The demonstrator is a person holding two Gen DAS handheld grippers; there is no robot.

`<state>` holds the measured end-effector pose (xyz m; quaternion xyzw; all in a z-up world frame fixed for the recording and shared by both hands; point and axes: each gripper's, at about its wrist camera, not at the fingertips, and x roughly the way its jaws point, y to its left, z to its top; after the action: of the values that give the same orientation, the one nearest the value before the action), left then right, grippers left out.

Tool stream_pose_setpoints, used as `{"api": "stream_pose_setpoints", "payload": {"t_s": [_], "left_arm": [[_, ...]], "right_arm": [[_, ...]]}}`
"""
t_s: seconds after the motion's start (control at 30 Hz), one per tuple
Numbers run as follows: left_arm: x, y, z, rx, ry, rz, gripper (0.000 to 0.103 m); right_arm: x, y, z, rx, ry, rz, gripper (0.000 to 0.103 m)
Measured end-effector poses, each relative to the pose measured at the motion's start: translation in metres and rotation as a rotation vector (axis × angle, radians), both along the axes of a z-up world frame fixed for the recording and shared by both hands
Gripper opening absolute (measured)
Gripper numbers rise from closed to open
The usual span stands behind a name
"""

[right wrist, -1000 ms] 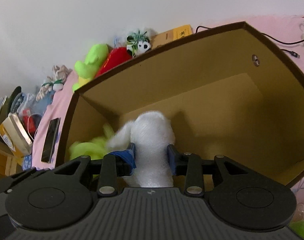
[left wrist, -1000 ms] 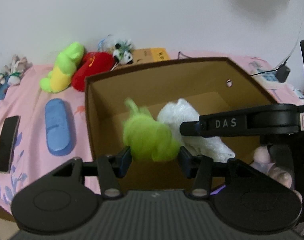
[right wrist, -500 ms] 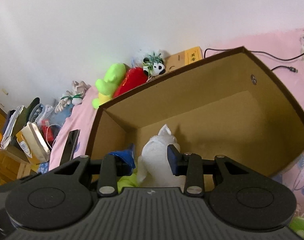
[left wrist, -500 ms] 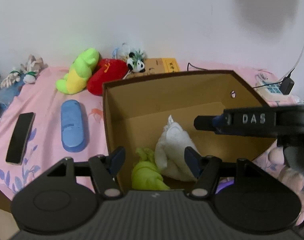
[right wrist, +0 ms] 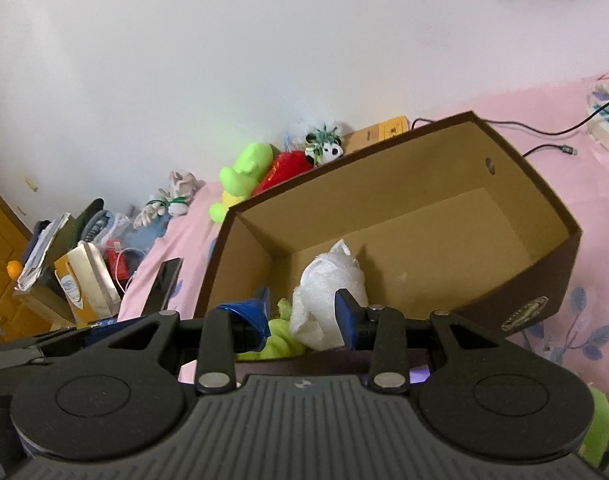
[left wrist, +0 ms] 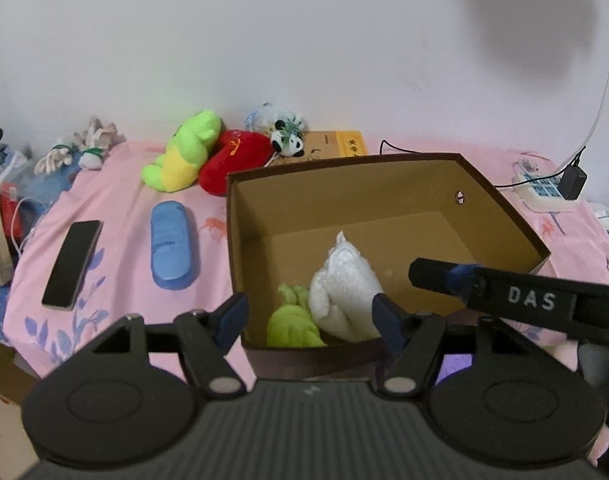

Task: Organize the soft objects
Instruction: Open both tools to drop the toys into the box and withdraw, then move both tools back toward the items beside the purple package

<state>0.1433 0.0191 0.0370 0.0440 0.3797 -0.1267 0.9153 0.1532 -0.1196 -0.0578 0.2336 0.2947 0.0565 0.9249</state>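
Both toys, clamped a second ago, now lie inside the cardboard box (left wrist: pixel 500 204): we see the green plush (left wrist: pixel 292 326) beside the white plush (left wrist: pixel 342 288); left gripper (left wrist: pixel 310 316), jaws just opened, and right gripper (right wrist: pixel 302 314) both gape empty above its near wall.

- Far off we see a white wall (left wrist: pixel 304 40) behind the pink bedsheet (left wrist: pixel 120 240).
- At the left we find a black phone (left wrist: pixel 71 265) lying flat, with a blue case (left wrist: pixel 172 251) just to its right.
- On the far right a white power strip (left wrist: pixel 542 192) holds a black plug (left wrist: pixel 572 182).
- Beyond the bed's left edge we spot stacked papers (right wrist: pixel 48 248).
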Motion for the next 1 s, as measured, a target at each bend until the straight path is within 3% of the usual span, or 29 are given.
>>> {"api": "stream_pose_setpoints", "payload": {"t_s": [0.43, 1.0], "left_arm": [[-0.043, -0.001, 0.002, 0.023, -0.01, 0.061, 0.074], [-0.079, 0.001, -0.02, -0.004, 0.072, 0.113, 0.075]], "right_arm": [[-0.046, -0.004, 0.001, 0.007, -0.028, 0.048, 0.02], [-0.087, -0.017, -0.018, 0.107, 0.031, 0.122, 0.02]]}}
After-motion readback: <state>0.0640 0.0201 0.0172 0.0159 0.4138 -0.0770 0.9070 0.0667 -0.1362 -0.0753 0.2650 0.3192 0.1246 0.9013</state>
